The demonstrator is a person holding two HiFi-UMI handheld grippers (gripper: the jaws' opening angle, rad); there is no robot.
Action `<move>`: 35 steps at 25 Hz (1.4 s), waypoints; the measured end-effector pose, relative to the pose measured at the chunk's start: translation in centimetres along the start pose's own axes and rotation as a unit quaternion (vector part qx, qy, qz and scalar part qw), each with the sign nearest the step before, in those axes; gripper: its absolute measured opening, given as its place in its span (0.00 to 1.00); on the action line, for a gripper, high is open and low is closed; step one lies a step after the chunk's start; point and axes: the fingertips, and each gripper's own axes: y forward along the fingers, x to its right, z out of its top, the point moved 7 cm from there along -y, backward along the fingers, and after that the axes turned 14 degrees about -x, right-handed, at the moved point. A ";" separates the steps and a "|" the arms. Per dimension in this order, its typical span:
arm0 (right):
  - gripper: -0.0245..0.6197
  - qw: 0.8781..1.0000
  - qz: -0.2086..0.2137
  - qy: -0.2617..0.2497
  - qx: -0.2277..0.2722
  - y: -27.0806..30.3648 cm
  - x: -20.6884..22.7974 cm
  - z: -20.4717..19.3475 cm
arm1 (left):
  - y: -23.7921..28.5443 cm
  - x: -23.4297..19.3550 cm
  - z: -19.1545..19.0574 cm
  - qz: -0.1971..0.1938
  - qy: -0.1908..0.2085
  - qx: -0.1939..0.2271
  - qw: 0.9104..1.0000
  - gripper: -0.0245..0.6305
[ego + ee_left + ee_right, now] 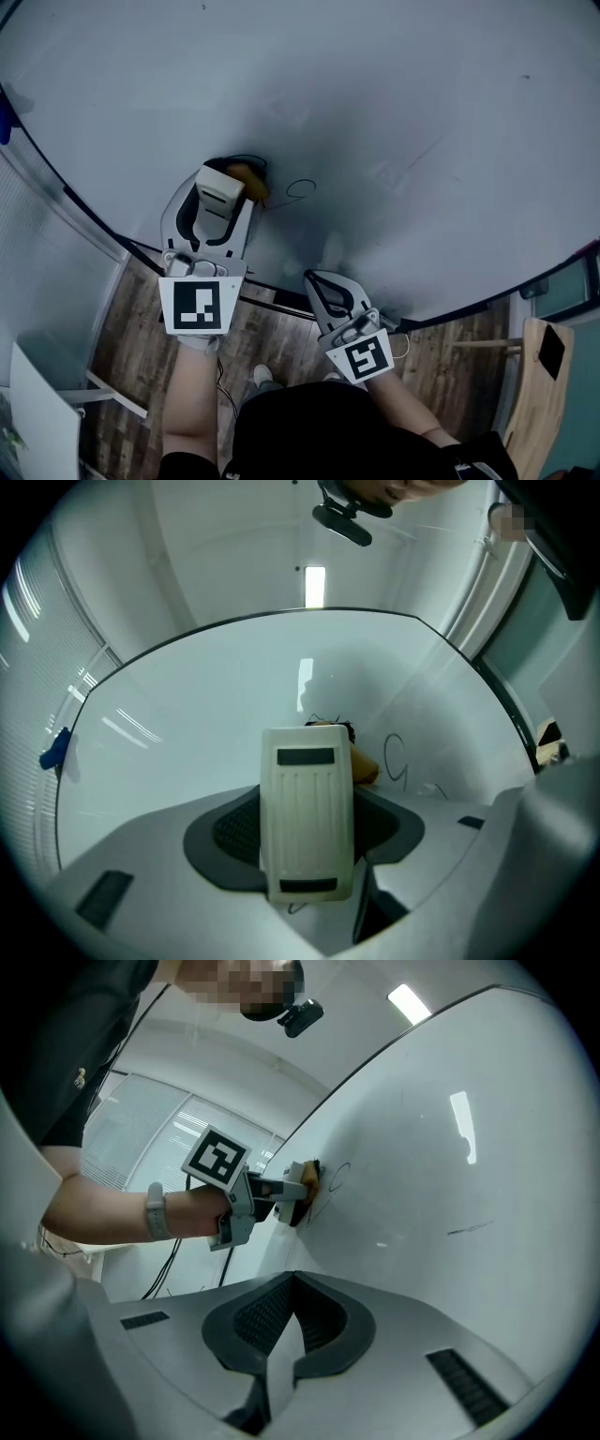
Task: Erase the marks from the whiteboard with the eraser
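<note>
**Eraser on the board, loop beside it**

Gripping the cream eraser (307, 822) between the jaws of the left hand-held gripper (219, 208), felt pressed to the whiteboard (394, 84) over a dark scribble (246, 159). Holding the right hand-held gripper (330, 298) closed on nothing, low near the board's bottom edge. Keep the felt flat, press evenly, sweep right through the drawn loop (300, 188) just beside the eraser, then go over the scribble. Avoid tipping onto 1 corner: likely to smear rather than lift.

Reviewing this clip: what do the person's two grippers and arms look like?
Both the left gripper and right gripper are light grey plastic with black textured pads. Each carries a white cube bearing black square markers. The person wears a black short-sleeved top and a grey wristband on the left wrist.
</note>
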 end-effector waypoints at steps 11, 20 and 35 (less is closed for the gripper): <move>0.08 1.000 0.011 0.001 0.021 0.3 0.1 1.6 | 0.4 -3.0 5.6 0.002 0.016 0.057 0.998 0.44; 0.08 0.999 0.032 -0.002 -0.023 0.0 -1.1 -0.9 | 0.0 -4.4 -2.8 0.008 -0.071 0.046 0.996 0.44; 0.08 0.997 0.057 -0.012 -0.048 -0.6 -1.6 -2.6 | -0.8 -2.3 -12.0 0.001 -0.165 -0.026 0.986 0.44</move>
